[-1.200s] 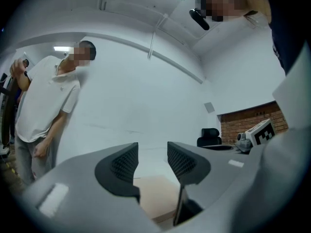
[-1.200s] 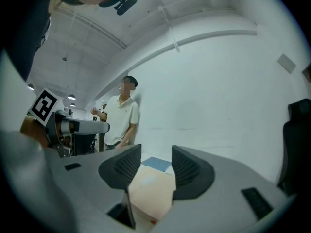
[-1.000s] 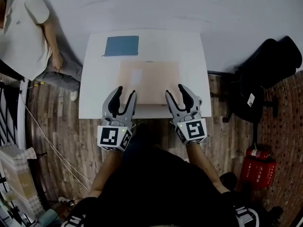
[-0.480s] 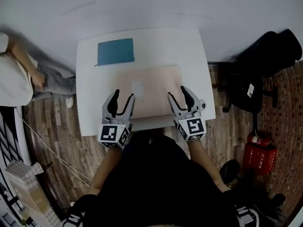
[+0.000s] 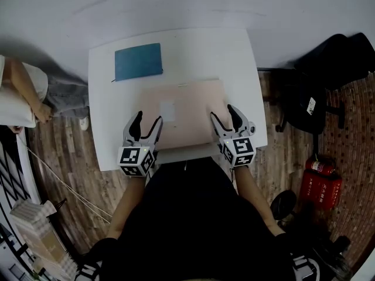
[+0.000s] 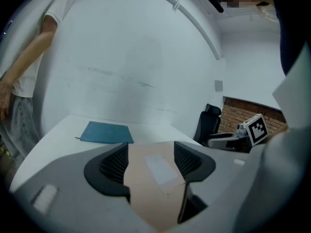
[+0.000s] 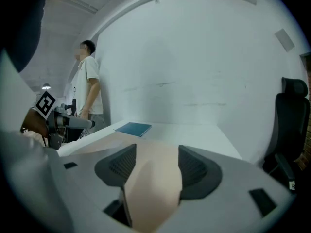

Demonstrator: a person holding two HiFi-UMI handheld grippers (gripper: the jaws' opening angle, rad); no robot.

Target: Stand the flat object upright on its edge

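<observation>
The thin, flat, peach-beige rectangular board [image 5: 187,104] lies flat near the front edge of the white table [image 5: 199,51]; the left gripper [image 5: 146,123] and right gripper [image 5: 224,113] sit at its near corners, jaws just opened wide and pressing nothing, probably to take that edge and tip it up.

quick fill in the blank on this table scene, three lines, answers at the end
The beige board lies ____ on the white table.
The blue notebook sits toward the table's far ____ corner.
The left gripper and right gripper, whose jaws have just been opening, both stand ____ over the board's near edge, gripping nothing.
Missing words: flat; left; open
</observation>
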